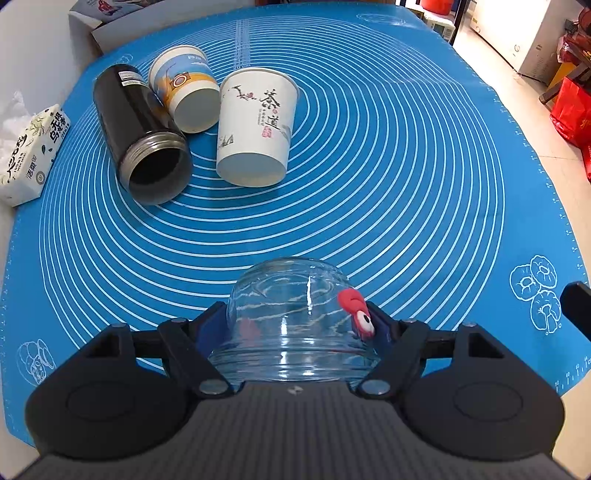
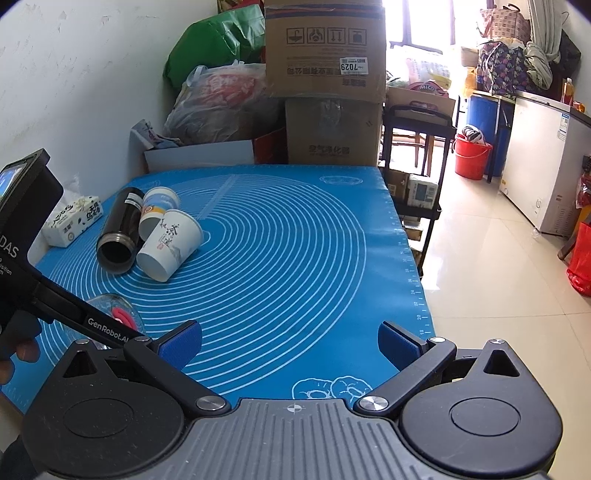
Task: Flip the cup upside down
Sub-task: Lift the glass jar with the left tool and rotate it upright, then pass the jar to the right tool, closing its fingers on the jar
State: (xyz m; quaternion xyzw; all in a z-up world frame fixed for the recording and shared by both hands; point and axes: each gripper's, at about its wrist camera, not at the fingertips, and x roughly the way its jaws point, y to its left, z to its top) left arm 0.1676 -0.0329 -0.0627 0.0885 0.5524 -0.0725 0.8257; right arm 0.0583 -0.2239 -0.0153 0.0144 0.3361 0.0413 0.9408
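Left gripper (image 1: pixel 299 325): clamped on glass cup (image 1: pixel 291 317), base pointing away | Right gripper (image 2: pixel 290 345): fingers spread, nothing between | Mat (image 2: pixel 295 258): blue

Both views are bright and sharp, lit mostly by daylight. In the right wrist view the window (image 2: pixel 421 22) is blown out to white, and the floor (image 2: pixel 480 266) below it carries a broad pale glare. In the left wrist view the floor at the right edge is similarly washed out. Fisheye distortion bows the mat (image 1: pixel 369 166) edges and its rings, and the frame corners go dark. White highlights streak the glass cup (image 1: pixel 291 317). Shadows under the paper cups (image 1: pixel 255 129) are soft and short.
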